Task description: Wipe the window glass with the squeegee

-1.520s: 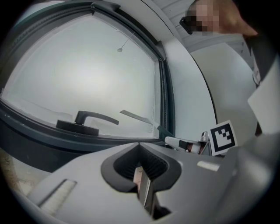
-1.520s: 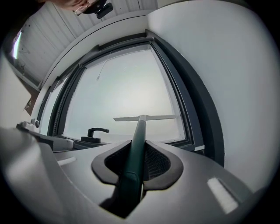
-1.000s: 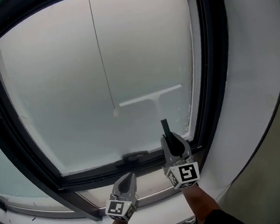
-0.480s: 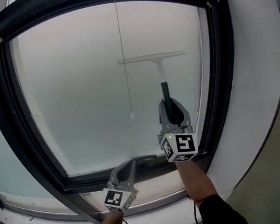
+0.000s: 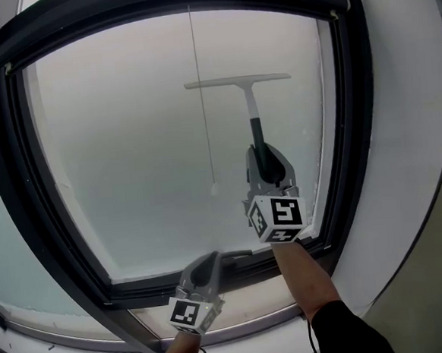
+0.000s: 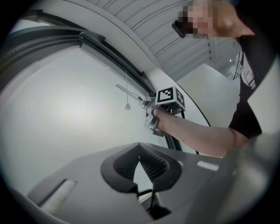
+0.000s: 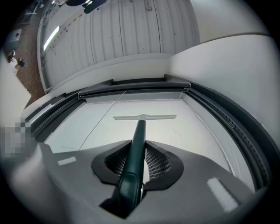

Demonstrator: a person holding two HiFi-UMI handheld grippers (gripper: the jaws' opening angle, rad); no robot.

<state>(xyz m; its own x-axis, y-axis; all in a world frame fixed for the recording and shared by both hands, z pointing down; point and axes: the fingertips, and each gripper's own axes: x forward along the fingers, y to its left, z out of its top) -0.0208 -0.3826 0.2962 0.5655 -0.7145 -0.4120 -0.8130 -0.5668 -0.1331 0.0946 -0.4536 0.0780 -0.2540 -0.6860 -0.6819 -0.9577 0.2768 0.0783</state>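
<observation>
The squeegee has a white blade (image 5: pixel 236 81) lying level against the upper part of the frosted window glass (image 5: pixel 120 149), and a dark green handle (image 5: pixel 257 135) running down from it. My right gripper (image 5: pixel 265 172) is shut on that handle, as the right gripper view shows, with the handle (image 7: pixel 136 144) between the pads and the blade (image 7: pixel 144 117) ahead. My left gripper (image 5: pixel 205 266) hangs low by the bottom frame, shut with nothing in it (image 6: pixel 141 164). From the left gripper view, the right gripper's marker cube (image 6: pixel 169 97) appears up against the window.
A black frame (image 5: pixel 348 124) surrounds the glass, with a dark blind roll (image 5: pixel 170 12) along the top. A thin pull cord ends in a small bead (image 5: pixel 214 188) left of the handle. White wall (image 5: pixel 411 119) lies to the right and a pale sill (image 5: pixel 240 323) below.
My right gripper has carried the squeegee up the glass: the blade was level with the cord's bead and now sits well above it. The left gripper stayed low by the bottom frame.
</observation>
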